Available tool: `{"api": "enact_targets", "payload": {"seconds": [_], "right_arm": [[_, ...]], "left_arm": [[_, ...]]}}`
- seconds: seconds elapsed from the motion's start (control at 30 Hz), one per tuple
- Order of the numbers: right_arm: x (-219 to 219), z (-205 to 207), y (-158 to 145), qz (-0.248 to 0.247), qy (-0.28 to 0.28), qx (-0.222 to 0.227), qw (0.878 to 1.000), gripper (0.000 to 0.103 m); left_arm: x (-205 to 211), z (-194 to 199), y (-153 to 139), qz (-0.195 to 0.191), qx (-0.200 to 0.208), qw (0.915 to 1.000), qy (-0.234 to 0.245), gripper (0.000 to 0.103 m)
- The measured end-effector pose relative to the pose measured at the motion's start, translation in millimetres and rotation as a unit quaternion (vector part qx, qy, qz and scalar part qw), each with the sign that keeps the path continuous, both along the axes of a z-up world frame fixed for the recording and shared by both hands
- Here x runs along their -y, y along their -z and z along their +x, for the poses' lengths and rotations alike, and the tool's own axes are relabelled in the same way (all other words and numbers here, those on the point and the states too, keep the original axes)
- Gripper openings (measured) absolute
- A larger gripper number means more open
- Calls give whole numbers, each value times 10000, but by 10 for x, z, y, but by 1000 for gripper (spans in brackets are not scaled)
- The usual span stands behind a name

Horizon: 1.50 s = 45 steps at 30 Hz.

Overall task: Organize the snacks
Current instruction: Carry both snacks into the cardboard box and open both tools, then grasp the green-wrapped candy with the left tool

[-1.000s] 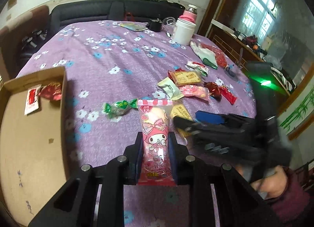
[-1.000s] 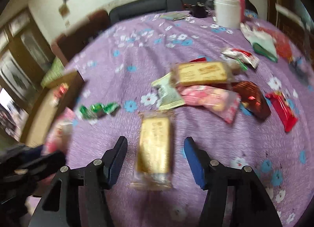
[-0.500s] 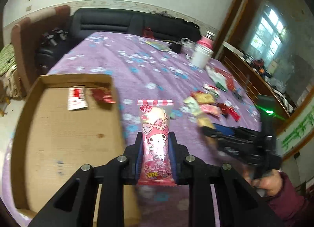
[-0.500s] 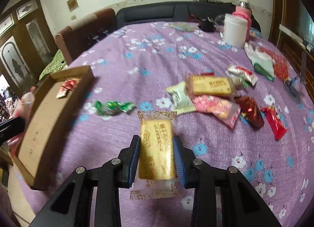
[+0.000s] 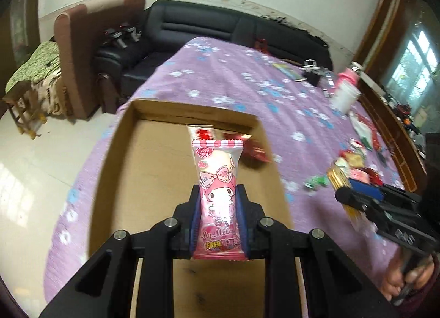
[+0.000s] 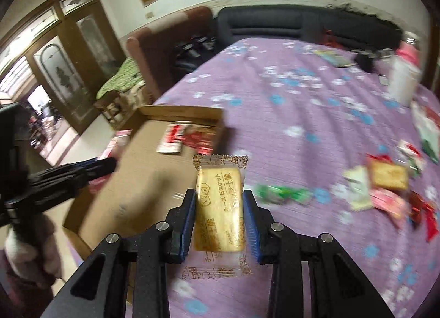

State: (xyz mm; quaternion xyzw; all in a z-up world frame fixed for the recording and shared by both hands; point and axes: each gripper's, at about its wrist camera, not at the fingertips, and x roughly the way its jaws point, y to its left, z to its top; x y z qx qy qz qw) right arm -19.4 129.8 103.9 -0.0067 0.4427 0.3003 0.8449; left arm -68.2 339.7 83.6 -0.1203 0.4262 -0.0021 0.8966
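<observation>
Your left gripper point(image 5: 218, 221) was clamped on the pink character snack point(image 5: 217, 194) above the cardboard box point(image 5: 115, 169), hiding part of the red packets point(image 6: 189, 136) inside. Your right gripper point(image 6: 219, 221) had just closed on the yellow biscuit pack point(image 6: 218, 208) over the box's edge. The loose snacks point(image 6: 385, 191) on the purple tablecloth point(image 6: 288, 114) were too blurred to read.

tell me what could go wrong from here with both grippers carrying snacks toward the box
The right gripper holds the biscuit packet by its edges only, so it may slip out before reaching the cardboard box. The left gripper, holding the pink snack pack, is already over the box; both arms converging there could collide.
</observation>
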Motion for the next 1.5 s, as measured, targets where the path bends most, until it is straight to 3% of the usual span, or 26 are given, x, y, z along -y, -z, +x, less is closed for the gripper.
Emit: {"api": "enact_targets", "payload": {"seconds": [0.3, 0.6, 0.7, 0.77, 0.83, 0.93, 1.0, 1.1, 1.37, 1.5], "right_arm": [[-987, 176, 309, -293, -589, -257, 9975, 37], [-1209, 283, 531, -354, -612, -390, 9967, 38], [-1197, 268, 513, -300, -569, -305, 9975, 51], [-1149, 226, 451, -259, -550, -170, 9980, 64], [-1087, 187, 347, -196, -543, -35, 9983, 65], [-875, 123, 161, -27, -499, 175, 9986, 68], [-614, 96, 48, 72, -307, 349, 9989, 76], [-136, 120, -13, 192, 99, 436, 9988, 80], [1328, 319, 176, 225, 1481, 277, 9883, 79], [1919, 317, 305, 244, 1988, 232, 9795, 79]], "left_arm": [[-454, 550, 416, -302, -539, 9974, -362, 23], [-531, 659, 509, -473, -577, 9962, -438, 27], [-550, 660, 495, -538, -553, 9957, -517, 44], [-565, 629, 449, -653, -519, 9947, -608, 48], [-559, 586, 377, -708, -434, 9943, -674, 50], [-514, 431, 170, -715, -201, 9940, -802, 57], [-453, 316, 36, -800, -25, 9933, -830, 71], [-265, 199, -128, -867, 187, 9938, -667, 73], [721, 353, -144, -590, 19, 9972, 464, 73], [1336, 545, 34, -168, -209, 9931, 1141, 73]]}}
